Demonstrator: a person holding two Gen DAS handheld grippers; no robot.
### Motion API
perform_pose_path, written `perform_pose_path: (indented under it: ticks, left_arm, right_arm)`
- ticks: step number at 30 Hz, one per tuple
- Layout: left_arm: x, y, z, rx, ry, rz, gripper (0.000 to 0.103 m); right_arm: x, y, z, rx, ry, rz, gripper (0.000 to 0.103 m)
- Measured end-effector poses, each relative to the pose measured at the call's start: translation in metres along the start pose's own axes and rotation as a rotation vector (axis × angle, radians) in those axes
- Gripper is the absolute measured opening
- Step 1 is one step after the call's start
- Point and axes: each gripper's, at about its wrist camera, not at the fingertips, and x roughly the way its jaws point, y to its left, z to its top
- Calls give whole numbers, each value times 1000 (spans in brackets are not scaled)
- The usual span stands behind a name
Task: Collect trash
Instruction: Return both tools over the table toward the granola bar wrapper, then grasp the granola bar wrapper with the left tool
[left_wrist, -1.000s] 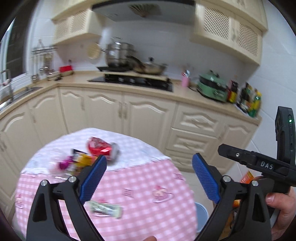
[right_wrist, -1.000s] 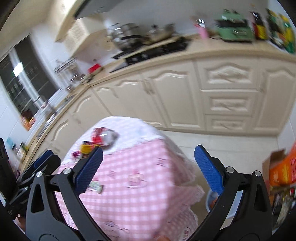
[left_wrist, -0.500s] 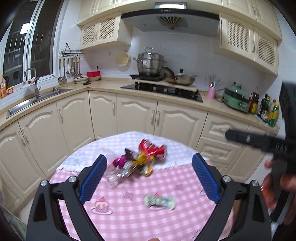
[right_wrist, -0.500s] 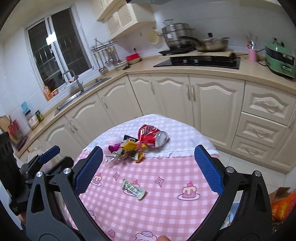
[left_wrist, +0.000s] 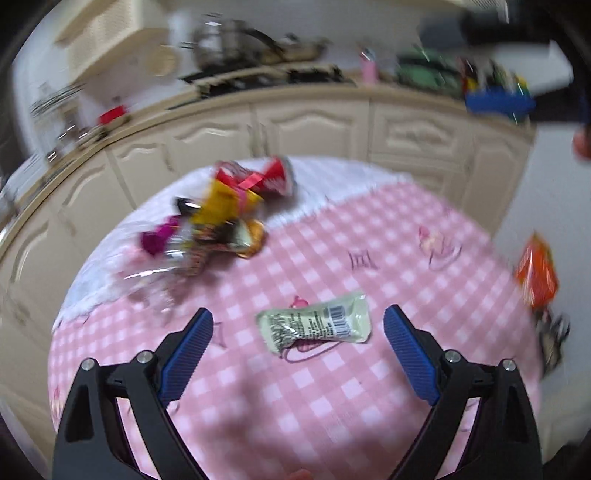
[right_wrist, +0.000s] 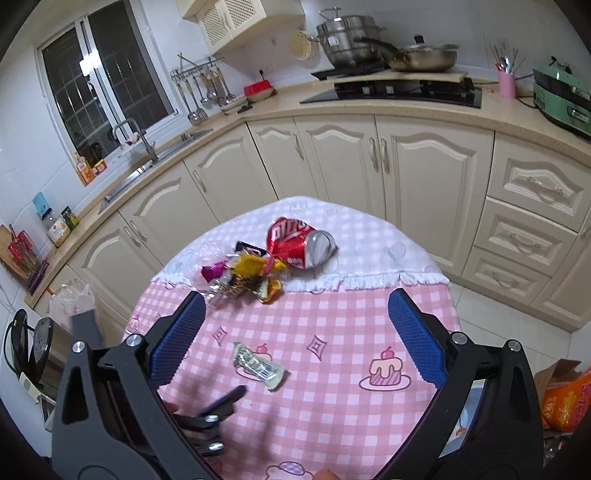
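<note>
A pale green snack wrapper (left_wrist: 314, 325) lies flat on the round table's pink checked cloth (left_wrist: 369, 387). My left gripper (left_wrist: 297, 354) is open and empty, hovering just above and in front of it, jaws either side. Behind it sits a pile of coloured wrappers (left_wrist: 218, 229) and a crushed red can (left_wrist: 269, 177). In the right wrist view, my right gripper (right_wrist: 295, 336) is open and empty, higher above the table; the wrapper (right_wrist: 258, 365), the pile (right_wrist: 243, 277) and the can (right_wrist: 299, 243) show between its jaws. The left gripper's fingertips (right_wrist: 225, 400) reach in low left.
Cream kitchen cabinets (right_wrist: 369, 158) wrap behind the table, with a hob, pots and a sink on the counter. An orange bag (right_wrist: 565, 402) sits in a box on the floor to the right. A blue bin rim (right_wrist: 469, 406) shows under the table's right edge.
My left gripper has dropped and moved forward toward the green wrapper, with motion blur. My right gripper has come slightly nearer the table. Both stay open.
</note>
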Motion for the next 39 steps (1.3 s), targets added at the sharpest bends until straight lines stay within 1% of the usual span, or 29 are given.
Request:
perform_pose_path:
  ticks: [1, 3, 4, 5, 6, 7, 8, 9, 12, 14, 18, 19, 21, 23, 25, 26, 28, 31, 35, 36, 37, 38, 39]
  left_arm:
    - [8, -2, 1, 37, 12, -1, 92]
    - [26, -9, 1, 141, 53, -29, 91]
    - [30, -12, 2, 174, 68, -37, 89]
    - [35, -16, 1, 213, 84, -60, 77]
    - [34, -16, 2, 217, 69, -101, 55]
    - [36, -16, 4, 207, 79, -149, 47]
    - [36, -15, 5, 191, 84, -184, 35]
    - [36, -17, 5, 190, 80, -195, 26]
    - [35, -21, 4, 183, 70, -196, 17]
    - [32, -18, 1, 158, 65, -180, 15]
    - [19, 6, -5, 37, 37, -149, 11]
    - [12, 16, -8, -12, 18, -137, 10]
    - [1, 31, -11, -77, -12, -119, 7]
    - [-13, 49, -14, -159, -53, -90, 5]
    - [-20, 62, -15, -207, -76, -64, 4]
    - [-25, 71, -17, -248, -94, -54, 4]
    - [-30, 85, -19, -307, -119, -53, 4]
    - [-36, 100, -22, -365, -142, -44, 3]
    - [-42, 109, -27, -418, -160, -43, 3]
    - [-43, 110, -28, -425, -165, -42, 3]
    - [-46, 111, -30, -433, -170, -43, 3]
    - [-48, 113, -32, -438, -174, -44, 3]
    - [-49, 114, -33, -442, -177, -44, 2]
  right_arm:
    - [2, -4, -1, 4, 5, -3, 97]
    - [10, -11, -2, 17, 21, -14, 97]
    - [13, -14, -3, 23, 27, -15, 97]
    - [16, -16, -4, 29, 30, -15, 97]
    - [20, -19, -4, 37, 35, -18, 97]
    - [24, -22, -4, 43, 41, -20, 97]
    - [27, -24, -4, 48, 47, -20, 97]
    - [32, -26, -5, 54, 54, -21, 97]
    - [45, -27, -6, 62, 75, -18, 97]
    - [53, -27, -7, 57, 93, -14, 97]
    - [69, -22, -10, 48, 124, 4, 97]
    - [73, -20, -10, 47, 130, 9, 97]
    - [82, -16, -10, 44, 141, 22, 97]
    - [98, -7, -8, 38, 157, 40, 97]
    - [113, 5, -5, 35, 168, 70, 97]
    - [120, 10, -3, 31, 173, 82, 97]
    - [139, 23, 2, 26, 186, 101, 97]
    - [165, 37, 8, 49, 202, 131, 97]
    - [196, 39, 15, 112, 198, 127, 97]
    - [202, 37, 15, 126, 204, 123, 94]
    - [209, 35, 13, 143, 216, 123, 86]
    - [211, 32, 11, 154, 219, 117, 73]
    - [210, 31, 10, 158, 217, 120, 71]
